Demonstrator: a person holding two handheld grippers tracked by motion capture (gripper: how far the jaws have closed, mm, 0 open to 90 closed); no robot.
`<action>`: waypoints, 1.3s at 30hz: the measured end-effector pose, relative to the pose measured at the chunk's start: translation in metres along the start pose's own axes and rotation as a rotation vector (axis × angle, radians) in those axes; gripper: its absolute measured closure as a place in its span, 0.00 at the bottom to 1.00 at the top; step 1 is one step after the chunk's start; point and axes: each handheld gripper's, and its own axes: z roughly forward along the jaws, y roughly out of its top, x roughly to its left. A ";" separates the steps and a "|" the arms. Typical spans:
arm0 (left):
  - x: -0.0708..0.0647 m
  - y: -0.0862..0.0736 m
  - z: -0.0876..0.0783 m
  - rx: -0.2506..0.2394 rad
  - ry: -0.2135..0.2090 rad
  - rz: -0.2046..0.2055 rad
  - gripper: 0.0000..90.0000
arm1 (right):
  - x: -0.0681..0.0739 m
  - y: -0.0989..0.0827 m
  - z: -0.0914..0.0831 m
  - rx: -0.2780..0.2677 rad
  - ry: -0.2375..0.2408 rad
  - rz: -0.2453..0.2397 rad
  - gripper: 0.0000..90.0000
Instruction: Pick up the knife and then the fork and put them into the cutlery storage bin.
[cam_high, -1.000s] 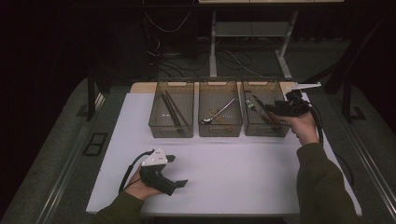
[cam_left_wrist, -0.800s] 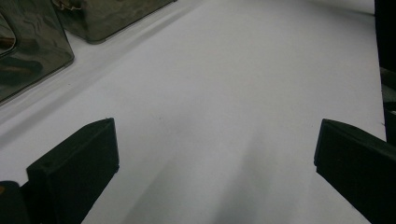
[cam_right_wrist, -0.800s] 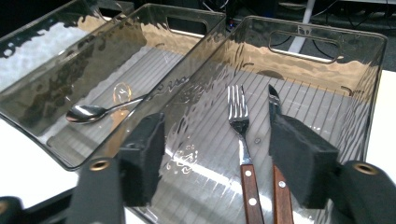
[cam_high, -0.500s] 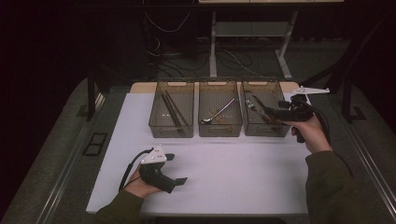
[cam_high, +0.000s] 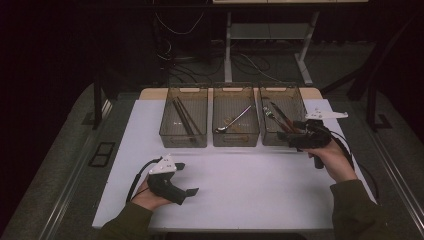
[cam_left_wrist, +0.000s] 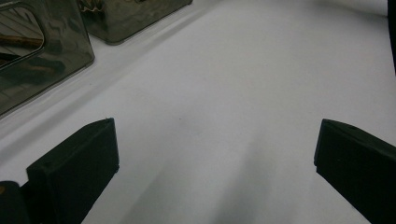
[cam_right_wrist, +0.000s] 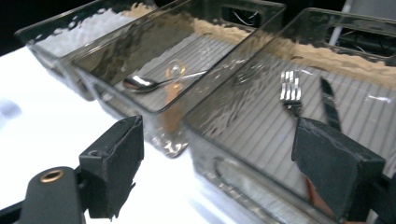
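The left tool (cam_high: 186, 178) is resting on the smooth white desk (cam_high: 250, 185), jaws spread wide and empty, waiting its turn. The three ribbed, smoky clear plastic bins are sorting the cutlery: dark sticks in the left bin (cam_high: 184, 120), a shiny spoon (cam_right_wrist: 154, 81) in the middle one. The right tool (cam_high: 286, 138) is hovering by the right bin's (cam_right_wrist: 261, 121) near corner, jaws just opening and empty, with the steel fork (cam_right_wrist: 290, 95) and knife (cam_right_wrist: 330, 108) lying inside.

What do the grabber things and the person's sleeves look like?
Each gripper, left and right, is black with a pistol-shaped handle, two blocky black jaws, a pale grey three-cornered plate on top and a trailing black cable. The sleeves are dark olive green.
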 end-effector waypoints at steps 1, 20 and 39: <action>0.000 0.000 0.000 0.001 0.001 0.000 0.00 | 0.003 -0.002 0.000 -0.002 0.006 -0.009 0.19; -0.005 0.000 -0.001 0.006 0.004 0.007 0.00 | 0.044 -0.058 -0.017 0.010 0.076 -0.078 0.19; -0.007 0.000 -0.003 0.004 0.002 0.006 0.00 | 0.060 -0.100 -0.033 0.049 0.121 -0.115 0.19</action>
